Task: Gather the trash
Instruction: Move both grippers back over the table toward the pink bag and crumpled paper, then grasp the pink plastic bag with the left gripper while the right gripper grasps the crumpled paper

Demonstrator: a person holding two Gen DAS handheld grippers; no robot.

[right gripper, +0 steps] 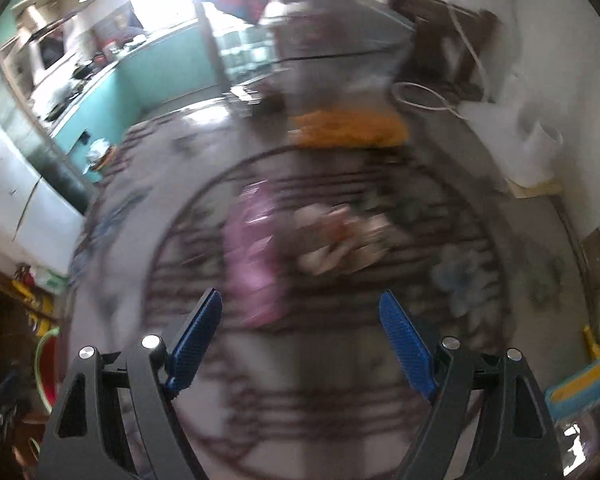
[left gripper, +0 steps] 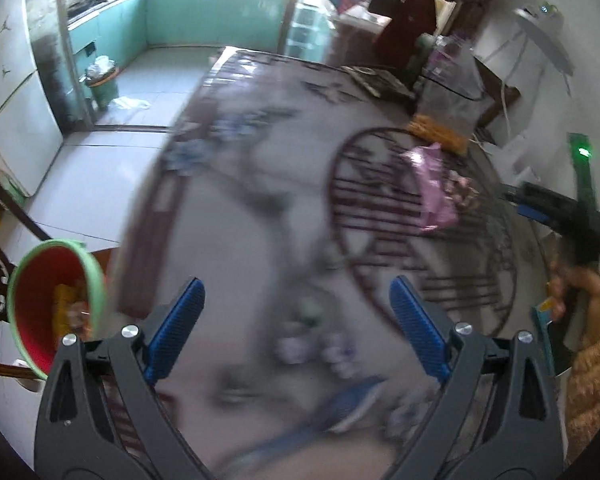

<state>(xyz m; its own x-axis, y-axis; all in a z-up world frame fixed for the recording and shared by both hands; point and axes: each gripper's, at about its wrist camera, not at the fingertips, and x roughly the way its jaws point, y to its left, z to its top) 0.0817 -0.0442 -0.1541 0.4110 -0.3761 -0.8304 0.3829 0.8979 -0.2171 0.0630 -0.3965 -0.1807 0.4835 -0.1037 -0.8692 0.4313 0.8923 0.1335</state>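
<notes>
While tilted down over the patterned table (left gripper: 228, 216), both hand-held grippers empty: left hand-held gripper (left gripper: 296, 320) with blue pads (left gripper: 176, 328) spread wide apart, nothing between them; right hand-held gripper (right gripper: 300, 344) likewise spread wide, nothing clamped. Pink wrapper (right gripper: 252, 256) lying on the table's round dark motif, just beyond the right pads, touching a pale heap of scraps (right gripper: 340, 240) to its right. Orange pile (right gripper: 348, 128) farther back near the wall. Red bin with green rim (left gripper: 56, 304) off the table's near left edge, trash inside. Much blurred.
</notes>
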